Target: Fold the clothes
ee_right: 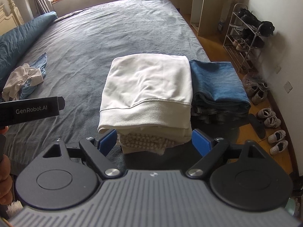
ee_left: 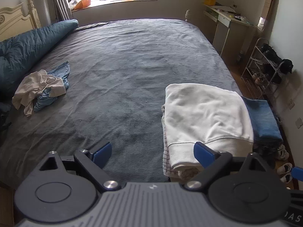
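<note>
— Where are my claws?

— My left claw (ee_left: 153, 155) and right claw (ee_right: 154, 139) both gape wide, holding nothing, at the near edge of the bed (ee_left: 132, 56).

— What's done?

— Just ahead, a folded white sweatshirt (ee_right: 147, 87) tops a stack, ribbed hem toward me, long axis running away down the bed. Beside it on the right, touching, lie folded jeans (ee_right: 215, 83).

— And left?

— A crumpled heap of clothes (ee_left: 39, 89) well apart at far left, unfolded. I judge the job over halfway.
</note>
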Available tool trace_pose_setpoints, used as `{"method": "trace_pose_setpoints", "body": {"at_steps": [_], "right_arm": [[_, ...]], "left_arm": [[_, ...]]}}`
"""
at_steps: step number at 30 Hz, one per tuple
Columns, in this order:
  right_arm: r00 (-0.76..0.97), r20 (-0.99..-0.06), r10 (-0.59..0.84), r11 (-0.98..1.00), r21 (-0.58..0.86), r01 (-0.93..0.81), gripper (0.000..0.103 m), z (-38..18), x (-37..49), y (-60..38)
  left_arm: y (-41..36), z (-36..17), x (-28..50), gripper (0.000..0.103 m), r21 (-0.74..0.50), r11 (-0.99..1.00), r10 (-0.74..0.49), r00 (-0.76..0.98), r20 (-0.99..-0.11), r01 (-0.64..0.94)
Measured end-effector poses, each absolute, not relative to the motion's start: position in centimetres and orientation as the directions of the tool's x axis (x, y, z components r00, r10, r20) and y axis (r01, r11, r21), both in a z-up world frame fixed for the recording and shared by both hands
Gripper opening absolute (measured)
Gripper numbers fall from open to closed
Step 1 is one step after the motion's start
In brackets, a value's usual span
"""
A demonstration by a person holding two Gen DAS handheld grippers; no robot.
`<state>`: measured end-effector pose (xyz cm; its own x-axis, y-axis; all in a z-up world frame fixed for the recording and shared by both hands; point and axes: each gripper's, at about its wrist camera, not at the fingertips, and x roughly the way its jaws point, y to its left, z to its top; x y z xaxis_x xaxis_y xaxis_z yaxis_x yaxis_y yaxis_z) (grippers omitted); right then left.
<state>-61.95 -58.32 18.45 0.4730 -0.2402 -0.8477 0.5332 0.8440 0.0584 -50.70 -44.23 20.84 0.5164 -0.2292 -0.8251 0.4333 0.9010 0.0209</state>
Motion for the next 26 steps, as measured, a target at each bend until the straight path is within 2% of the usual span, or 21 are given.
{"method": "trace_pose_setpoints", "body": {"at_steps": [26], "right_arm": [[0.454,-0.860,-0.231,0.844,0.055,0.533,0.087,17.95,-61.26,-58.86]], "left_arm": [[-44.53,20.68,-50.10,0.094,0.041,0.901,-0.212,0.522,-0.826,0.431]]}}
